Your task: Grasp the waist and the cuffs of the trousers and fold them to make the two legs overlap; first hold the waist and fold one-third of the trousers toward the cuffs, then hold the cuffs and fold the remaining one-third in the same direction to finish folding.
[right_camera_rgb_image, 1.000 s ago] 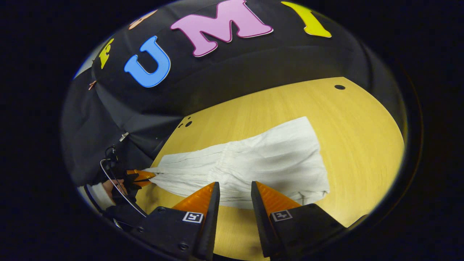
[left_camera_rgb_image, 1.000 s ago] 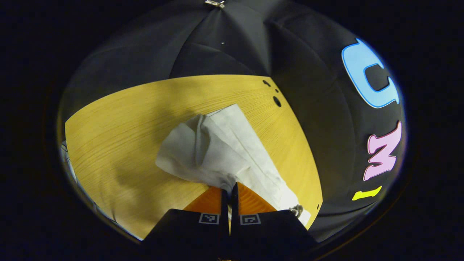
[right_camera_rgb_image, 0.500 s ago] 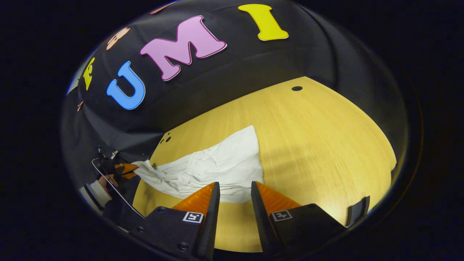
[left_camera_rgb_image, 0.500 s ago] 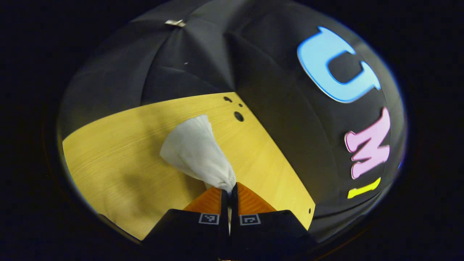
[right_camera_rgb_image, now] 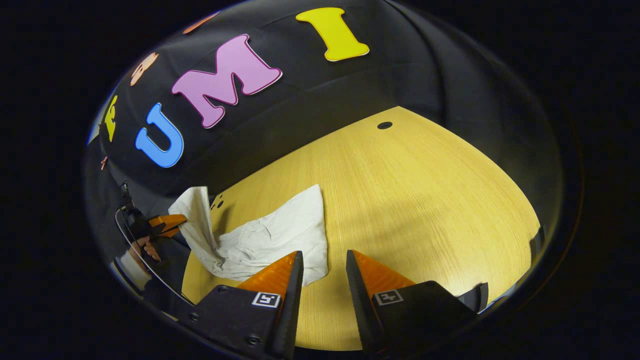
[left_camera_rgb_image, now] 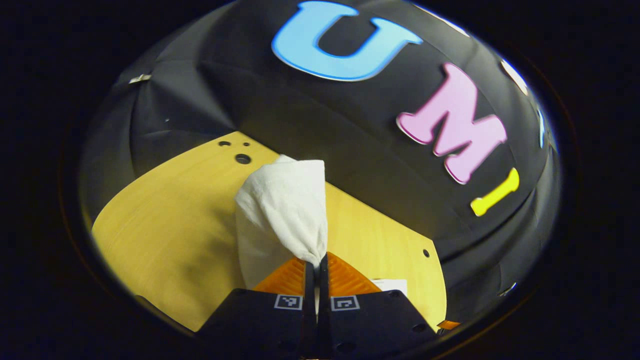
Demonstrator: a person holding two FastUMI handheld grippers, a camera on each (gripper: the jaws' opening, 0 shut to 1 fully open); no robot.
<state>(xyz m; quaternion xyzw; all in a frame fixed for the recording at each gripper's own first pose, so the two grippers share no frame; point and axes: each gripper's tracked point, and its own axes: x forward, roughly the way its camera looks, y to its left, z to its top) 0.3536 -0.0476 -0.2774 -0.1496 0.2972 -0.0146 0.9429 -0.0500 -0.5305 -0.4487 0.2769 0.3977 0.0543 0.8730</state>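
Now trousers [left_camera_rgb_image: 282, 210] pinched, left hand-held gripper [left_camera_rgb_image: 315, 265]

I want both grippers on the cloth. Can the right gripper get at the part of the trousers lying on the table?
Probably yes: the right gripper is open just above the trousers, with bare table beside and nothing between.

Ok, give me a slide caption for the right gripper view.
Open right tool above the table while the left tool lifts one end of the white trousers.
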